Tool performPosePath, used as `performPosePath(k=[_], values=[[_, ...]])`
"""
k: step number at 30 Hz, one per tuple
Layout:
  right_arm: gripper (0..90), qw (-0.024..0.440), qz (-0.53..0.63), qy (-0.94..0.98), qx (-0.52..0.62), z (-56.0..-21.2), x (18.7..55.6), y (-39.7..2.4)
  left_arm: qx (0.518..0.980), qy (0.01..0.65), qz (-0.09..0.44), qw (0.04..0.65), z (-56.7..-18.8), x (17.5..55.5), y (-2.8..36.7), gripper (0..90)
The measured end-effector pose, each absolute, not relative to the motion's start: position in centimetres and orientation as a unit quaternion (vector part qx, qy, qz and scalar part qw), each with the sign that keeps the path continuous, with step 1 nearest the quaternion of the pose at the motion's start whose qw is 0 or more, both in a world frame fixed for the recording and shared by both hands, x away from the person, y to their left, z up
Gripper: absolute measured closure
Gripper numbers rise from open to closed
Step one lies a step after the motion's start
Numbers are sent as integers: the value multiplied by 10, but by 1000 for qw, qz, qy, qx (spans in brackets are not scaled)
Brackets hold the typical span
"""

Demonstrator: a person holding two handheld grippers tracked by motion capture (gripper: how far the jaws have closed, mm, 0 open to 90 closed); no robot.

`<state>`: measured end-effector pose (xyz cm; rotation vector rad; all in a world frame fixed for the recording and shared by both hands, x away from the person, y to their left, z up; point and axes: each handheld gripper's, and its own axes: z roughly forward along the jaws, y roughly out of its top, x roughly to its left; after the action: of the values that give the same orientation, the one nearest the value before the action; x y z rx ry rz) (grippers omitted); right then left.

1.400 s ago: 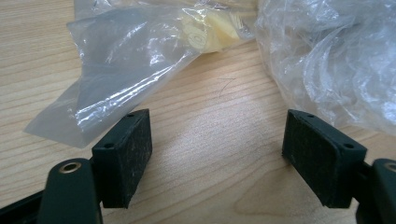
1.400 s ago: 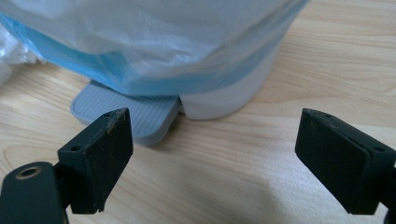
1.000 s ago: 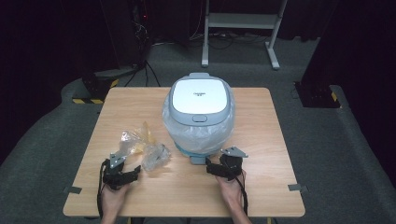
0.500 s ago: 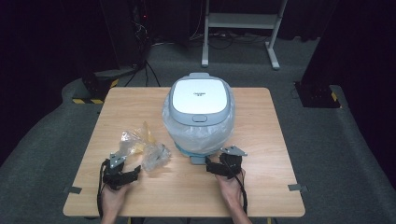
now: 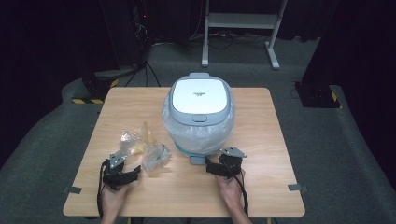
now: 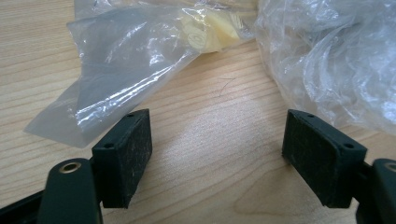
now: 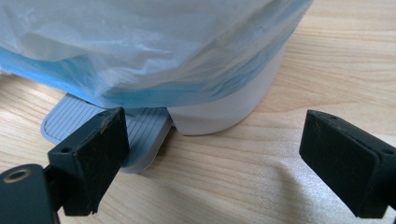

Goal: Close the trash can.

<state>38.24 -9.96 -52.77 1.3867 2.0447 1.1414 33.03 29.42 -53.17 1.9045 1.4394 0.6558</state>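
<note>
Wooden table (image 5: 261, 186): both hands rest low, left gripper (image 6: 217, 156) spread beside crumpled plastic bags (image 5: 144, 149), right gripper (image 7: 212, 161) spread at a pedal bin's (image 5: 201, 100) foot pedal (image 7: 100, 128). Work looks barely begun; pressing the pedal seems next.

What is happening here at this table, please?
A person holds a gripper in each hand at a wooden table. The left gripper is open beside crumpled clear plastic bags. The right gripper is open at the grey pedal of a pedal bin lined with a plastic bag. Nothing is gripped.
</note>
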Motion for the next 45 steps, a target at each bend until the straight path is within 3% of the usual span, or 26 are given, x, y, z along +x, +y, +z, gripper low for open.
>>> performPosePath(k=[35,45], values=[[97,192,370,760,499,-530,390,-94,726,550,250,328,-532,331,294,240],[97,186,370,761,500,-530,391,-94,717,569,218,337,-528,333,299,173]])
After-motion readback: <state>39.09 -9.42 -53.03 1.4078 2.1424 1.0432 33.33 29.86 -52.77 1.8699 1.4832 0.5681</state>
